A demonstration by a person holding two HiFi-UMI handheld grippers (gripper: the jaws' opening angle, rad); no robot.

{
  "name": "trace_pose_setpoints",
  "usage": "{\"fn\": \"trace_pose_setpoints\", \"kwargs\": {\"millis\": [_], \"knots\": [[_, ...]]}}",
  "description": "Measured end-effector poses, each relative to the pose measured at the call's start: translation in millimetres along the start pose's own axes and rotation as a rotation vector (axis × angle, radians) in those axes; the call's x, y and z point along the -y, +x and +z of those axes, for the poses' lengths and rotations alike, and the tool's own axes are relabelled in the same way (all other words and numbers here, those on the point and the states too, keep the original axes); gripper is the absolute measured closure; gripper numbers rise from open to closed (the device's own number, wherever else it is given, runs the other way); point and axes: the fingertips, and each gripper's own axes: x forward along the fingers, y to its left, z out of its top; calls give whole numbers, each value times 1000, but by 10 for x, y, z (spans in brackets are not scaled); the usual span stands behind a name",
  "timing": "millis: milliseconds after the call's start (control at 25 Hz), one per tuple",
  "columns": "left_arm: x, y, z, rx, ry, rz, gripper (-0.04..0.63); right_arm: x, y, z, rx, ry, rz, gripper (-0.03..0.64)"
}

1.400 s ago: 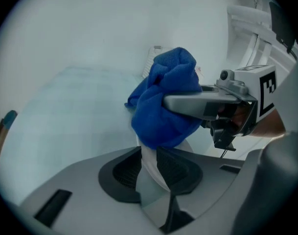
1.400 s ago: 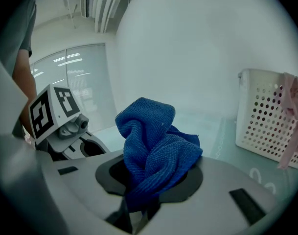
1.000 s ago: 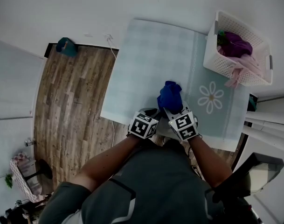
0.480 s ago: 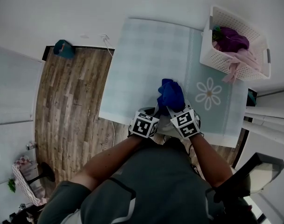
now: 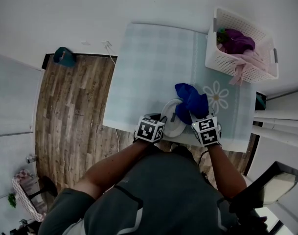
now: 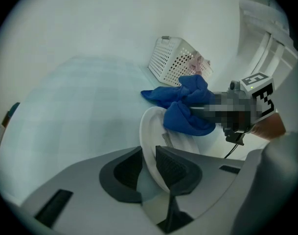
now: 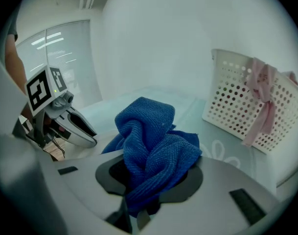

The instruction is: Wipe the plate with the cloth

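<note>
A white plate (image 5: 171, 125) (image 6: 149, 146) is held on edge above the table's near side, its rim clamped between the jaws of my left gripper (image 5: 161, 122) (image 6: 149, 168). A bunched blue cloth (image 5: 192, 102) (image 6: 185, 109) (image 7: 151, 151) is gripped by my right gripper (image 5: 195, 119) (image 7: 149, 180), which is shut on it. The cloth sits to the right of the plate, touching or just beside its face in the left gripper view. In the right gripper view the cloth fills the jaws and hides the plate; my left gripper (image 7: 68, 126) shows at the left there.
A pale blue checked tablecloth (image 5: 149, 67) with a white daisy print (image 5: 218, 96) covers the table. A white perforated basket (image 5: 241, 45) (image 7: 251, 102) (image 6: 175, 60) holding purple and pink fabric stands at the far right corner. Wood floor (image 5: 75, 111) lies to the left.
My right gripper has moved to the right with the blue cloth, uncovering the white plate held in my left gripper. The left gripper has stayed about where it was.
</note>
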Motion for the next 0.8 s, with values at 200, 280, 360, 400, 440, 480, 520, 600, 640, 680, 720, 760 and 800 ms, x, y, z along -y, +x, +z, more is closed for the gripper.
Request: {"fn": "trace_pose_setpoints", "kwargs": {"millis": [200, 280, 360, 400, 440, 480, 520, 600, 640, 680, 720, 760, 800], "knots": [[14, -101, 38, 31, -11, -45, 503, -342, -175, 312, 103, -13, 92, 486], [21, -124, 6, 19, 0, -64, 503, -605, -108, 410, 121, -19, 154, 486], [8, -121, -43, -4, 11, -79, 504, -828, 25, 421, 107, -27, 199, 486], [5, -112, -57, -8, 11, -84, 509, -910, 93, 397, 88, -38, 212, 486], [10, -105, -62, -6, 7, -90, 511, -977, 152, 361, 69, -51, 223, 486], [20, -107, -65, 1, 0, -95, 512, -1040, 198, 317, 49, -65, 236, 486], [34, -119, -70, 8, -5, -99, 515, -1099, 234, 263, 27, -79, 250, 486], [61, -160, -84, 19, -5, -105, 520, -1161, 271, 159, -15, -110, 254, 486], [67, -168, -86, 21, -2, -104, 520, -1153, 275, 123, -32, -129, 242, 486], [62, -160, -82, 21, 0, -102, 522, -1127, 279, 94, -51, -149, 226, 486], [47, -143, -74, 21, -2, -100, 522, -1097, 287, 69, -70, -168, 209, 486], [26, -126, -68, 20, -7, -98, 522, -1071, 294, 46, -87, -181, 198, 486], [9, -115, -65, 20, -15, -98, 522, -1050, 291, 24, -99, -186, 192, 486]]}}
